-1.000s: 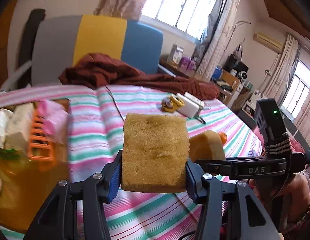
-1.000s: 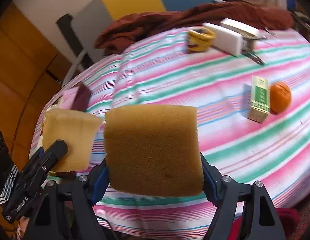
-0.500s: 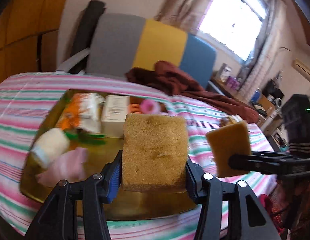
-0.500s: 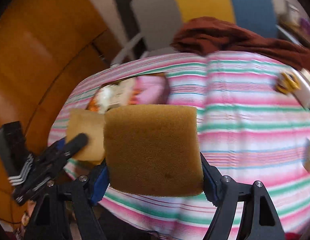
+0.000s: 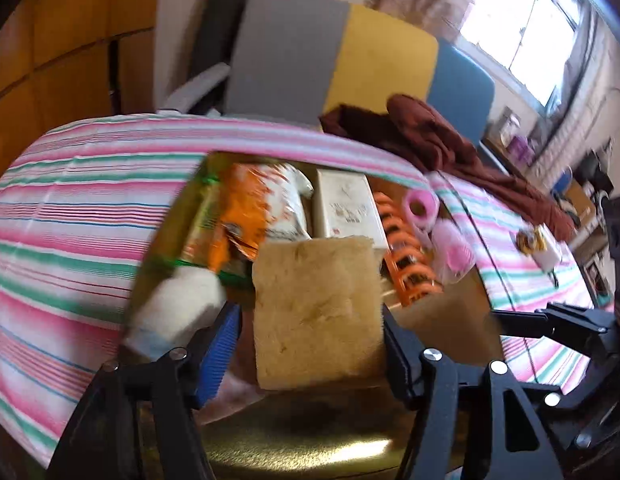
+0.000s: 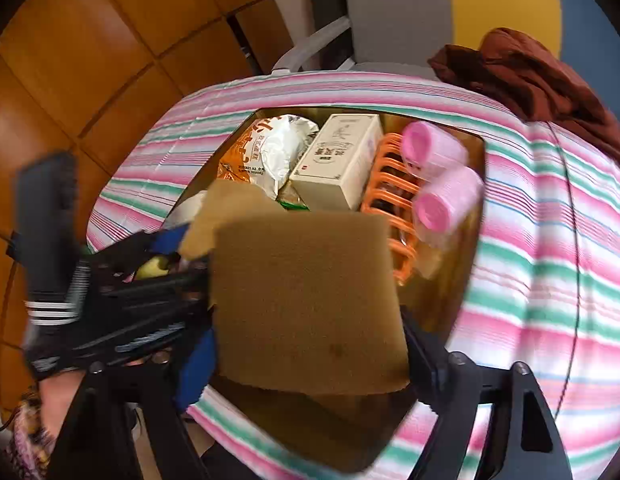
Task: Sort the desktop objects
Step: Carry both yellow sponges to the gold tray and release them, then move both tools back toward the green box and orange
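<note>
- Covering the tabletop, a striped cloth (image 5: 69, 208) lies bare along the left edge; a gold tray (image 5: 310, 444) sits on it by the near edge.
- The tray's far half is crowded. From the left it holds a white roll (image 5: 177, 308), an orange-and-white packet (image 5: 261, 208), a cream box (image 5: 344, 208), an orange rack (image 5: 406, 256) and two pink rollers (image 5: 422, 208).
- The tray's near half is bare gold, the only open room, under both tools.
- The left gripper (image 5: 307, 344) has just been spreading its jaws. Its sponge (image 5: 314, 288) stands between them over the tray, with a clear gap at the left blue pad (image 5: 219, 344).
- The right gripper (image 6: 305, 352), just beside it over the tray's near right part, has also been spreading. The darker sponge (image 6: 305, 288) sits tilted between its jaws, apparently no longer squeezed.
- Brown cloth (image 5: 450, 148) is heaped at the table's far right edge.
</note>
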Demonstrator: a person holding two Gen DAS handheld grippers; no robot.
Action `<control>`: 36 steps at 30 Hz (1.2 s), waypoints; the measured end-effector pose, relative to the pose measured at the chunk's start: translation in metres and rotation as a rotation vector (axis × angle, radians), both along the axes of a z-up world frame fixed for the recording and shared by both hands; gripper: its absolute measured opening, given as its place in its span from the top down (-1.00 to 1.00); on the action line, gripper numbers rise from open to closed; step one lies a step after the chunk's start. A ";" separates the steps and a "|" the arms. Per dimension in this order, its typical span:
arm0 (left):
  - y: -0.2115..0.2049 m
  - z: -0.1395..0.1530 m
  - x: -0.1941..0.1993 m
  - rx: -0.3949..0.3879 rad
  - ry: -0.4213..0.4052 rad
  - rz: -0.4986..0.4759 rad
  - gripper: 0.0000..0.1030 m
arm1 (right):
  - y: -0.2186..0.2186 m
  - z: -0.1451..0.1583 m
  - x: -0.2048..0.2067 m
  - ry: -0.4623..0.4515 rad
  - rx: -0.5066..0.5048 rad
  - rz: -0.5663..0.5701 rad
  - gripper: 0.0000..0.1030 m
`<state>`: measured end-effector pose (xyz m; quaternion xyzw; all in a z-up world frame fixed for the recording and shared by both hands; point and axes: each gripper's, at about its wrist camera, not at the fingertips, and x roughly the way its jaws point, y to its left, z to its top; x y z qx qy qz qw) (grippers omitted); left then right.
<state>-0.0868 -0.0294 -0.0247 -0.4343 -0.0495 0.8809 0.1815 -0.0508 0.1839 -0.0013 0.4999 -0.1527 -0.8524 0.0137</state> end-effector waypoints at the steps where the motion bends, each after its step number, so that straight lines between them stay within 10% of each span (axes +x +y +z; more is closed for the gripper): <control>1: -0.004 0.004 0.004 0.022 0.006 0.002 -0.29 | 0.002 0.003 0.002 0.019 -0.005 -0.009 -0.79; 8: -0.011 0.015 0.020 0.026 0.060 -0.014 -0.35 | 0.015 0.019 0.042 0.098 -0.009 -0.028 -0.97; 12: -0.009 0.019 0.021 0.027 0.084 -0.008 -0.11 | 0.004 0.006 0.045 -0.011 -0.004 0.027 -0.37; 21: 0.035 -0.002 -0.009 -0.101 0.028 -0.104 -0.06 | -0.016 -0.031 0.013 -0.143 0.093 0.121 0.12; 26: 0.006 0.026 -0.002 0.091 0.057 -0.032 -0.27 | 0.004 -0.042 -0.012 -0.125 0.025 0.061 0.11; 36: -0.013 0.026 0.031 0.076 0.108 0.031 -0.30 | 0.035 -0.003 0.032 0.033 -0.018 -0.022 -0.26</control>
